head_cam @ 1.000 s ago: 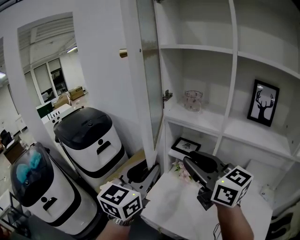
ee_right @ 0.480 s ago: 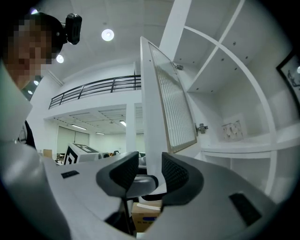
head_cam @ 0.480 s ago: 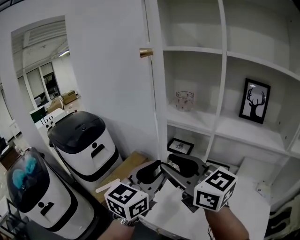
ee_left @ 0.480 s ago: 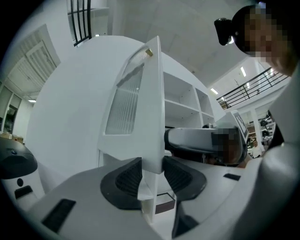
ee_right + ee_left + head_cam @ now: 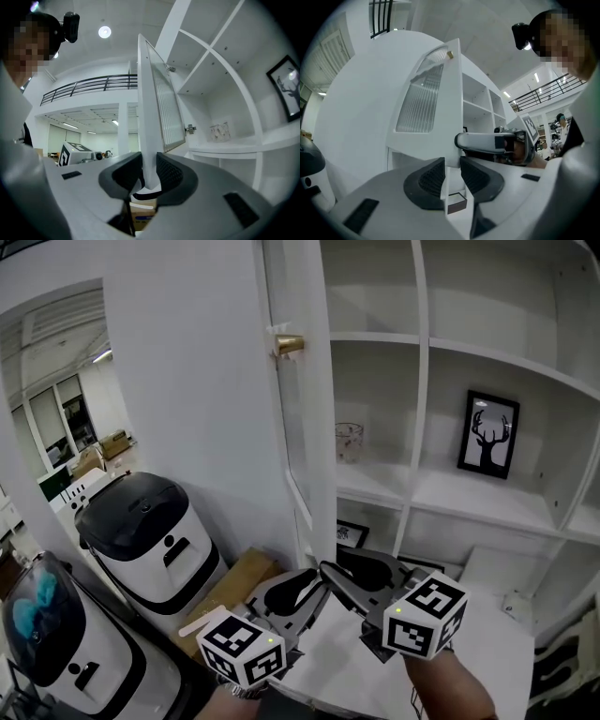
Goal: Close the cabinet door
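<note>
The white cabinet door (image 5: 305, 427) with ribbed glass and a brass knob (image 5: 288, 345) stands open, edge-on to me, in front of the shelves. My left gripper (image 5: 298, 589) and right gripper (image 5: 349, 579) sit side by side at its lower edge. In the left gripper view the door (image 5: 426, 103) runs down between the left gripper's (image 5: 451, 171) closing jaws, and the dark pads (image 5: 431, 173) lie against it. In the right gripper view the door's edge (image 5: 150, 108) fills the gap of the right gripper (image 5: 147, 173), whose jaws are closing on it too.
Open white shelves hold a glass jar (image 5: 349, 440), a deer picture (image 5: 487, 435) and a small framed print (image 5: 352, 532). Two white machines with black tops (image 5: 150, 521) (image 5: 47, 624) and a cardboard piece (image 5: 230, 582) stand left. A white top (image 5: 469, 615) lies below the shelves.
The left gripper has slid right to join the right gripper at the door's lower edge. The door and shelves sit further left in the head view.
</note>
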`<state>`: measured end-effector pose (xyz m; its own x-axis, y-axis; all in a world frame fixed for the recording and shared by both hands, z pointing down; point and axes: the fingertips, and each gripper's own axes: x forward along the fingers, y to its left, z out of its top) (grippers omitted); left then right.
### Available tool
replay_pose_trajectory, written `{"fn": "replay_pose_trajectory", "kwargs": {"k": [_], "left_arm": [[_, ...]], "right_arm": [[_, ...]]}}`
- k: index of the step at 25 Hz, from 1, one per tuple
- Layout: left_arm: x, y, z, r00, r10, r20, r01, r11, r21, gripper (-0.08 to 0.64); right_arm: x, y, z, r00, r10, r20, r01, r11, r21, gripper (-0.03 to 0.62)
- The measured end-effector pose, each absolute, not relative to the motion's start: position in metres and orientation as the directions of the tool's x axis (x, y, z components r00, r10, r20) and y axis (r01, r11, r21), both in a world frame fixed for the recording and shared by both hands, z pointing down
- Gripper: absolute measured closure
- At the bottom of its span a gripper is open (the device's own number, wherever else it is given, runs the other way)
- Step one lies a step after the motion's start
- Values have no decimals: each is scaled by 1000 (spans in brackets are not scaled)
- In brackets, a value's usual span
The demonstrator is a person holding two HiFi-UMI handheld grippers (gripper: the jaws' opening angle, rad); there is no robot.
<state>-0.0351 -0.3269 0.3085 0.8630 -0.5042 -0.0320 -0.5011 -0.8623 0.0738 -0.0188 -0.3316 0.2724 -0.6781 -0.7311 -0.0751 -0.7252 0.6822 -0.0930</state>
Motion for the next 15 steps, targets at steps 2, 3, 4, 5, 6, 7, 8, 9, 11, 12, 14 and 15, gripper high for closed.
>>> {"fn": "replay_pose_trajectory", "kwargs": {"k": [2, 3, 4, 5, 6, 7, 8, 9, 11, 12, 14, 15], "left_arm": [[-33, -328, 308, 866, -500, -32, -497, -865, 71, 492], [-33, -330, 307, 866, -499, -33, -496, -865, 71, 516], [-31, -331, 307, 867, -497, -35, -494, -866, 73, 523], [-30, -332, 307, 869, -494, -38, -490, -868, 76, 533], [-28, -333, 306, 871, -489, -39, -485, -871, 79, 538], [-26, -334, 306, 874, -484, -40, -480, -874, 80, 543], [-24, -334, 306, 878, -477, -39, -473, -877, 81, 546], [-22, -334, 307, 882, -470, -38, -466, -881, 82, 552], [-18, -334, 308, 889, -456, -35, -452, -888, 84, 554], [-16, -334, 309, 892, -450, -34, -446, -891, 84, 554], [-13, -335, 311, 898, -439, -33, -435, -897, 83, 555], [-11, -335, 312, 900, -434, -32, -430, -899, 83, 555]], "right_arm": [[-10, -333, 272, -660, -747, -76, -742, 664, -86, 505], [-5, -335, 272, -648, -758, -77, -753, 653, -83, 506], [1, -336, 272, -636, -768, -78, -764, 640, -81, 509], [8, -338, 273, -623, -778, -78, -774, 628, -79, 511], [14, -340, 273, -611, -788, -78, -784, 616, -77, 514], [20, -342, 274, -600, -796, -77, -792, 605, -78, 517], [24, -343, 274, -590, -804, -77, -800, 595, -80, 518], [29, -344, 274, -579, -811, -77, -807, 584, -82, 520], [37, -347, 274, -561, -824, -76, -820, 566, -83, 525], [40, -348, 274, -554, -829, -76, -825, 559, -85, 525], [47, -351, 274, -541, -838, -76, -833, 546, -89, 526], [50, -352, 274, -534, -842, -77, -837, 539, -93, 526]]}}
